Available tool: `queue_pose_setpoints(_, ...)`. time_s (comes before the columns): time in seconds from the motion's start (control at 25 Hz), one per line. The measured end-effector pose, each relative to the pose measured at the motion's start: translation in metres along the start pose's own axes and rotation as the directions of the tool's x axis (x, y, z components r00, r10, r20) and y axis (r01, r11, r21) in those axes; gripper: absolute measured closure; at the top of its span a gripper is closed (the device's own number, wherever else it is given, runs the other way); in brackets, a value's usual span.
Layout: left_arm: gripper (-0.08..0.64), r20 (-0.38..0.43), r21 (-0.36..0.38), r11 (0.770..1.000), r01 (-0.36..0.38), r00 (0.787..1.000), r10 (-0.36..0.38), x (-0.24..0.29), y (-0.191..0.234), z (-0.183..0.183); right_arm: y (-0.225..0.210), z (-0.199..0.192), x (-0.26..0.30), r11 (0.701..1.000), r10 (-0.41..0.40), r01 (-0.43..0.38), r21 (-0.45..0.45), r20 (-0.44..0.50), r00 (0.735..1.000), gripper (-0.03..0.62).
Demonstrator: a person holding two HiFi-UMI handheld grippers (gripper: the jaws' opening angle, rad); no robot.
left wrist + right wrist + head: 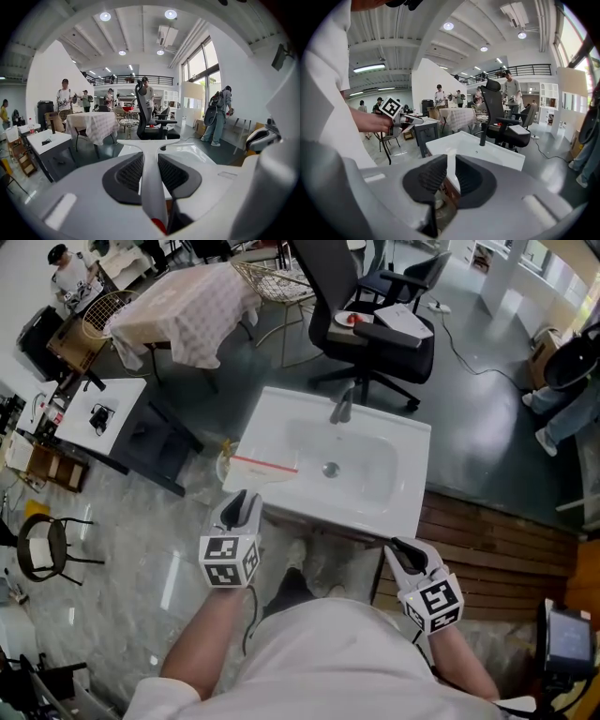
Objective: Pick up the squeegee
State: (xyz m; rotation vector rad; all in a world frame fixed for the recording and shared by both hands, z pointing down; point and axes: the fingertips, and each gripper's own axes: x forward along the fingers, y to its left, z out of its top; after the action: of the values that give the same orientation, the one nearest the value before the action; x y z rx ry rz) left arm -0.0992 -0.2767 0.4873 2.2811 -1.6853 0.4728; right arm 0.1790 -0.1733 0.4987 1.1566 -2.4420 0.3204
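Note:
The squeegee (265, 464) is white with a red strip along its blade and hangs over the front left corner of the white sink (398, 514). My left gripper (246, 501) is shut on its handle. In the left gripper view the white handle (151, 173) runs up between the black pads to the T-shaped head, with a red tip near the bottom. My right gripper (401, 547) hovers in front of the sink's right front edge. Its jaws (450, 171) stand a narrow gap apart with nothing between them. The sink (487, 150) and its dark faucet (483, 135) lie ahead of it.
A faucet (341, 407) stands at the back of the basin. Behind the sink is a black office chair (375, 324). A cloth-covered table (187, 306) and a white side table (98, 413) stand to the left, and wooden slats (497, 540) to the right. Several people stand far off.

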Motion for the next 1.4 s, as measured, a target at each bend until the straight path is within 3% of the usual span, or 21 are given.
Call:
queue_pose_setpoints(0.2, 0.453, 0.022, -0.034, 0.999, -0.002, 1.000, 0.003, -0.037, -0.011, 0.000, 0.012, -0.003, -0.005, 0.999, 0.033, -0.033, -0.023, 0.014, 0.999, 0.551)
queue_pose_setpoints(0.52, 0.453, 0.028, -0.030, 1.000, 0.010, 1.000, -0.010, -0.075, -0.036, -0.005, 0.017, -0.011, -0.020, 0.998, 0.047, -0.046, -0.037, 0.018, 0.999, 0.566)
queue_pose_setpoints(1.4, 0.453, 0.052, -0.031, 0.999, 0.026, 0.998, -0.024, -0.090, -0.054, -0.003, 0.029, -0.005, -0.016, 0.994, 0.089, -0.087, -0.061, 0.039, 0.995, 0.589)
